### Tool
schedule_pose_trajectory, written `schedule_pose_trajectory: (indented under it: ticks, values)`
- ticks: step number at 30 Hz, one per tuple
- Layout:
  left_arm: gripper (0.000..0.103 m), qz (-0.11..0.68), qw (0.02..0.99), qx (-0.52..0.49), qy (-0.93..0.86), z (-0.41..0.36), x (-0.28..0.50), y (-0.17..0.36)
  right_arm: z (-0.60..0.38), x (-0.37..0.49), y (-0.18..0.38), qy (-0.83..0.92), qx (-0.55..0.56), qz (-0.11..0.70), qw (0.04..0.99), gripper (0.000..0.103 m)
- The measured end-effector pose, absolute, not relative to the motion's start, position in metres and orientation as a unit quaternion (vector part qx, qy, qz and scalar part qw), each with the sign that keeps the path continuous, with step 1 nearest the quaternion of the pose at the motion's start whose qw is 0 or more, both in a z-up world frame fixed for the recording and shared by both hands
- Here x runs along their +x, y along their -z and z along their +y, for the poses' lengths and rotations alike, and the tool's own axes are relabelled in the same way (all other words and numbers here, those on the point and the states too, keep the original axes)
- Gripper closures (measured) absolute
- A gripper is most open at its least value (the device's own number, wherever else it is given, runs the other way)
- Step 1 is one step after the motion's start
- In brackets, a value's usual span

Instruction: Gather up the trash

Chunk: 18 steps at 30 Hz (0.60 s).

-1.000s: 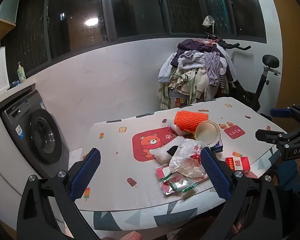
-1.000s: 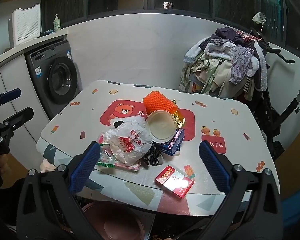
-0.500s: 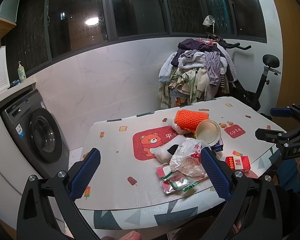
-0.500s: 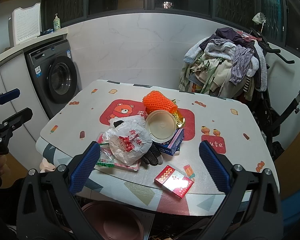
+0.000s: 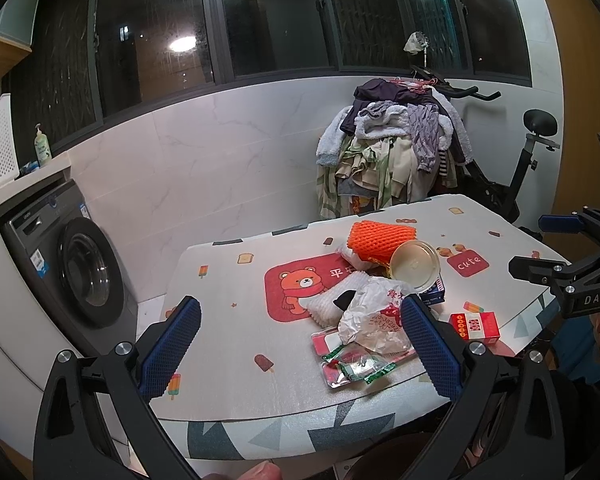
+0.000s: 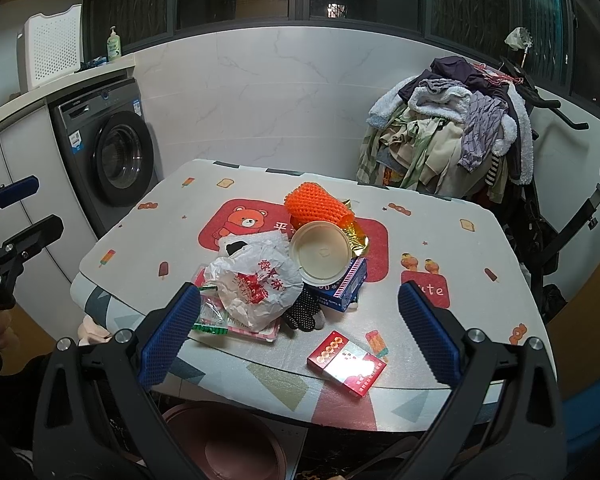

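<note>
Left gripper (image 5: 300, 348): two black arms with blue ribbed pads, spread wide, nothing between them; held off the near edge of the table.
Right gripper (image 6: 299, 340): same build, blue pads wide apart, empty; "DAS" reads on its body in the left wrist view.
Table (image 6: 460, 256): one, rounded corners, white patterned cover with ice-lolly prints, a red bear panel and a red patch lettered "cute" (image 5: 468, 265).
Trash heap: gathered at the table's middle and near edge, ahead of both grippers.
Crumpled white plastic bag (image 6: 256, 280): one, red Chinese print, not legible from here; lies over a clear pink-rimmed plastic tray (image 5: 360, 360).
Green-edged clear sachets (image 6: 208, 316): apparently two or three, count unsure, on the tray's near end.
Round cream plastic lid (image 6: 320, 252): one, tilted, leaning on a blue printed carton (image 6: 346, 286).
Orange foam net sleeve (image 6: 316, 204): one, behind the lid, touching crumpled gold foil (image 6: 356, 238).
Black dotted glove (image 6: 304, 314): one, just beside the bag.
Red rectangular packet with gold circles (image 6: 346, 362): one, apart from the heap, near the table's front edge.
Pink round basin (image 6: 236, 444): one, under the table.
Grey front-loading washing machine (image 6: 108, 148): one, left of the table.
Clothes pile (image 6: 448, 136): heaped on a black exercise bike (image 5: 512, 176).
</note>
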State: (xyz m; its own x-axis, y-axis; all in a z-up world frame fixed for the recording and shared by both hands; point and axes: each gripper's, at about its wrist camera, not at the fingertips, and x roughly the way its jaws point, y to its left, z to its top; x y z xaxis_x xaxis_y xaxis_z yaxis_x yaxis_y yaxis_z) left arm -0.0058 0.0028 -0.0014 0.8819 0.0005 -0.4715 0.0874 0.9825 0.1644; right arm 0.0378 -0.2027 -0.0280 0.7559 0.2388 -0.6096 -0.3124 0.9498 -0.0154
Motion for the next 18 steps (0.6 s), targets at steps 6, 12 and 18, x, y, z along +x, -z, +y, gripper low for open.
schedule_pose_trajectory:
  ticks: [6,12,18]
  values:
    - [0.005,0.242,0.966,0.09,0.022,0.0027,-0.0059,0.0015,-0.2032,0.0374,0.0274,-0.148,-0.058,0.317,0.935,0.006]
    - [0.005,0.242,0.966,0.09,0.022,0.0028,-0.0064,0.0019,-0.2015,0.0374,0.0289,-0.147,-0.059,0.317,0.935,0.006]
    - [0.005,0.243,0.966,0.09,0.022,0.0028,-0.0063,0.002,-0.2032,0.0379,0.0267,-0.146,-0.059,0.317,0.935,0.006]
